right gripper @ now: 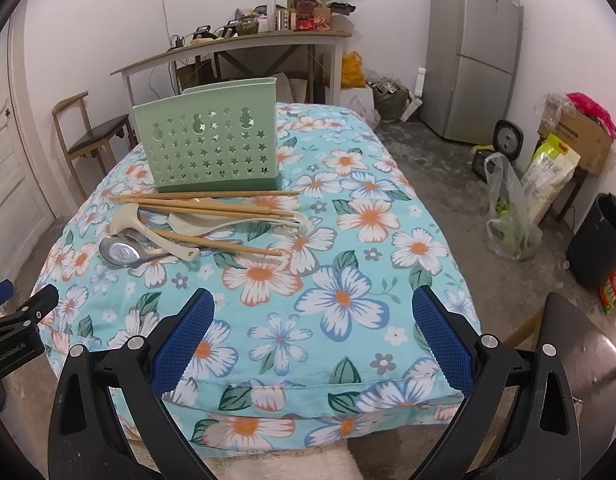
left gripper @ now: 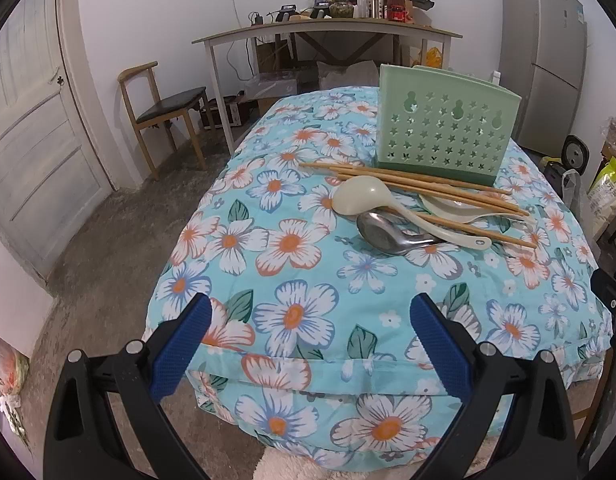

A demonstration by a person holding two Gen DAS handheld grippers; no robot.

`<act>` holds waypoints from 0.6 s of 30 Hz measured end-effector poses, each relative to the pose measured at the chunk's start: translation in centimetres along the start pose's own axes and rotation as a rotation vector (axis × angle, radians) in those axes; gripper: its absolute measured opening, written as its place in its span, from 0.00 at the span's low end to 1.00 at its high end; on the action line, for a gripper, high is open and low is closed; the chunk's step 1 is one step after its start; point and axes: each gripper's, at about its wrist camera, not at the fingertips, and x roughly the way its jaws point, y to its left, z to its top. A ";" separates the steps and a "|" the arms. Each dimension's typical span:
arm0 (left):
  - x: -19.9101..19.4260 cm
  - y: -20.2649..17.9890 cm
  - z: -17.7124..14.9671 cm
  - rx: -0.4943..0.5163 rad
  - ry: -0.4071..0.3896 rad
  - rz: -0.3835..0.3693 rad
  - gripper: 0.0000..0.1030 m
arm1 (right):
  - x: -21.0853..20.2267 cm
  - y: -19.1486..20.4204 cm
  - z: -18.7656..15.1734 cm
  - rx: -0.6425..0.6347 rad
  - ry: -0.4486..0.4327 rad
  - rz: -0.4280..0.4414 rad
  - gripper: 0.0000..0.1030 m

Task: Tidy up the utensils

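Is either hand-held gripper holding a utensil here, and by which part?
Nothing is held. The left hand-held gripper and right hand-held gripper are both open over the tablecloth; the chopsticks and spoons lie untouched.

Left wrist view: low at the near edge of the floral turquoise tablecloth, facing 12 o'clock; pale green perforated plastic utensil holder at 1 o'clock, near.
Right wrist view: same edge, further right; holder at 11 o'clock.
Shared: cloth, holder, far wooden desk.

White walls are enclosing a grey concrete floor, with a panelled door at left, a wooden chair, a cluttered desk and a grey refrigerator standing at upper right.
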 end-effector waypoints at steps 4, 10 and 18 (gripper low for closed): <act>0.7 0.1 0.0 0.003 0.009 0.006 0.94 | 0.3 0.1 -0.1 -0.002 0.012 0.009 0.93; 1.5 0.1 0.3 0.007 0.014 0.011 0.94 | 2.0 1.0 -0.2 -0.021 0.083 0.046 0.93; 4.2 1.0 1.2 -0.014 0.039 0.019 0.94 | 5.8 2.8 0.2 -0.022 0.203 0.122 0.93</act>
